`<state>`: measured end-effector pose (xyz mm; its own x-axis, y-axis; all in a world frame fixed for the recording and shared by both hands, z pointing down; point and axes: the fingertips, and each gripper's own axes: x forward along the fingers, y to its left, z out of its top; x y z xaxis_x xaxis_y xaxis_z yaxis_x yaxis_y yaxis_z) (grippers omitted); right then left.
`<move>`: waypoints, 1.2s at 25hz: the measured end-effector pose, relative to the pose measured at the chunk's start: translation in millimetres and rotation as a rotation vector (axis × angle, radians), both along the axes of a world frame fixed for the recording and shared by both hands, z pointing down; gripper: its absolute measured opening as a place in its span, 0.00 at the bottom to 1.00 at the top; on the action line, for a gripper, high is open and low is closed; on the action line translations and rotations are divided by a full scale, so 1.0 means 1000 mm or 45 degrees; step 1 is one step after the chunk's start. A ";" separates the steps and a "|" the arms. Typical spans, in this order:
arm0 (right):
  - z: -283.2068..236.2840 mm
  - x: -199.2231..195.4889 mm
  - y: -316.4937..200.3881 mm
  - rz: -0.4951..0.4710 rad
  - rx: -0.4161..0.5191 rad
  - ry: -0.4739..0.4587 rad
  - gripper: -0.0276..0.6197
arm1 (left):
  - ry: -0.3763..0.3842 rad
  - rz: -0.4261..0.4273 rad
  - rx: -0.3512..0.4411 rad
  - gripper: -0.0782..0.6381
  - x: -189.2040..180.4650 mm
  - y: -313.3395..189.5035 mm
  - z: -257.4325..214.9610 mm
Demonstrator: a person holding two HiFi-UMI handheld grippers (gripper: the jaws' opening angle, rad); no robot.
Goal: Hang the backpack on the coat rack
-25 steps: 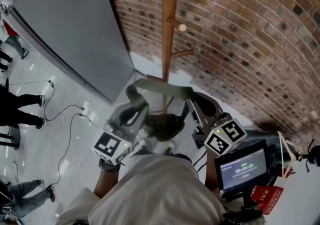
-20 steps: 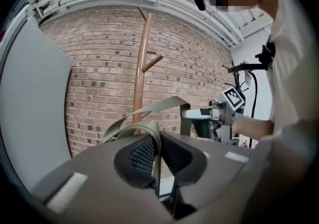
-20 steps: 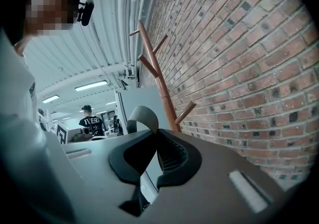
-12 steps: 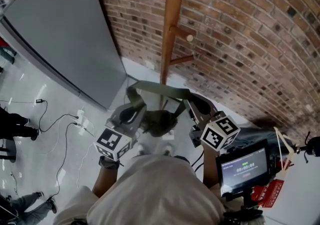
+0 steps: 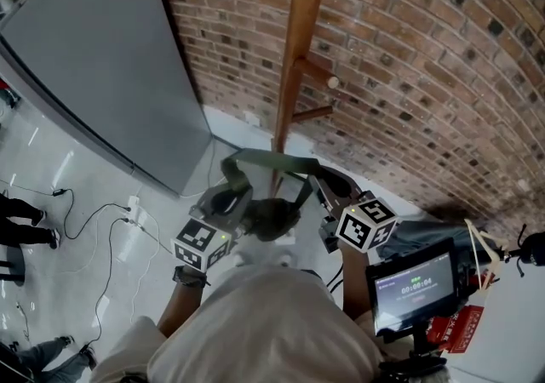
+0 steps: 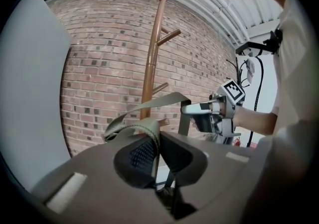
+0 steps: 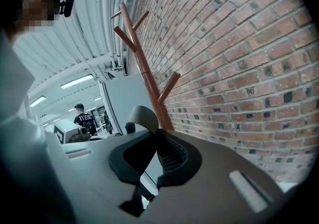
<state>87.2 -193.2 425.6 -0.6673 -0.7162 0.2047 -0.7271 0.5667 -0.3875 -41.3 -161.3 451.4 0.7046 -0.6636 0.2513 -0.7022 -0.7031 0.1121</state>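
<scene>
Fingers [image 6: 137, 158] of the left gripper [image 5: 230, 201] and the right gripper [image 6: 189, 110] are pinched shut on the strap [image 5: 274, 161]; the backpack [image 5: 271, 218] hangs between them in the middle of the frame, below the coat rack [image 5: 294, 58]; it looks like the carrying step; next, I think, the strap must go up and over a peg [image 5: 319, 73].

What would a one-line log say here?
left hand-held gripper: shut on strap | right hand-held gripper: shut on strap | backpack: not on coat rack

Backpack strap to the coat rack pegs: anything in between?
Nothing visible. The olive webbing strap spans between the left gripper and right gripper, jaws shut on it, just in front of the brown wooden coat rack. Only open air lies between strap and its lowest visible peg; the backpack body hangs below.
</scene>
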 end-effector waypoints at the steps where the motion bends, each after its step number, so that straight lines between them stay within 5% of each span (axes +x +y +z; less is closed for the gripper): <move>1: 0.003 0.000 -0.002 0.002 -0.009 0.001 0.06 | -0.005 0.005 -0.009 0.13 0.000 -0.001 0.004; 30: 0.063 0.000 -0.026 -0.012 -0.187 0.018 0.06 | -0.078 0.011 -0.172 0.13 0.006 -0.012 0.061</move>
